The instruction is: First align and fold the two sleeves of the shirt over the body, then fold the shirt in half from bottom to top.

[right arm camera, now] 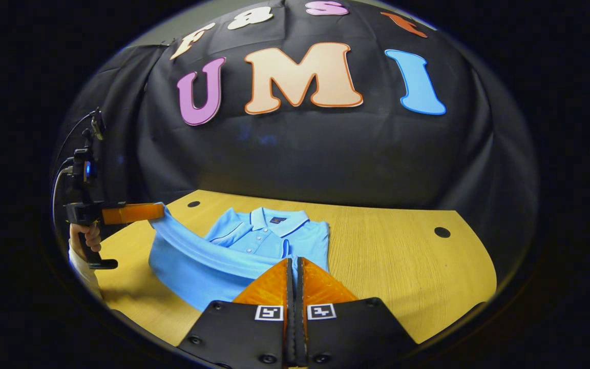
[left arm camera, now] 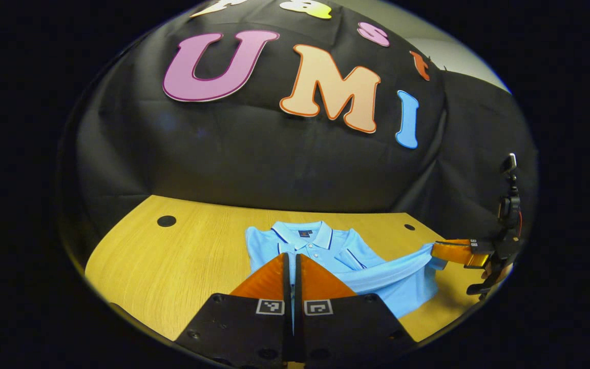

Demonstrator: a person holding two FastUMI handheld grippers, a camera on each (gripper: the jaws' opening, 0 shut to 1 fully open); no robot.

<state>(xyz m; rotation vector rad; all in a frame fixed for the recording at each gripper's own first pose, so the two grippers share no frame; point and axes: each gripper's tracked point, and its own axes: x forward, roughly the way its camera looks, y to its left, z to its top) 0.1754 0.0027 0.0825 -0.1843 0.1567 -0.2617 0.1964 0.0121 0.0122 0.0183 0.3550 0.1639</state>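
The light blue shirt (left arm camera: 325, 256) lies collar-far on the wooden bench (left arm camera: 182, 256), sleeves already folded over the body. Both grippers pinch its bottom hem — the left gripper (left arm camera: 293, 259) has its fingers closed on the near left corner, the right gripper (right arm camera: 294, 262) likewise on the near right corner — the hem lifted and stretched between them.

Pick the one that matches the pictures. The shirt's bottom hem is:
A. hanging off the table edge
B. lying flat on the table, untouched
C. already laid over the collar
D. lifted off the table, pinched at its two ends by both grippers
D: the left gripper and the right gripper each clamp an end of the hem, which stretches raised between them above the shirt on the table.
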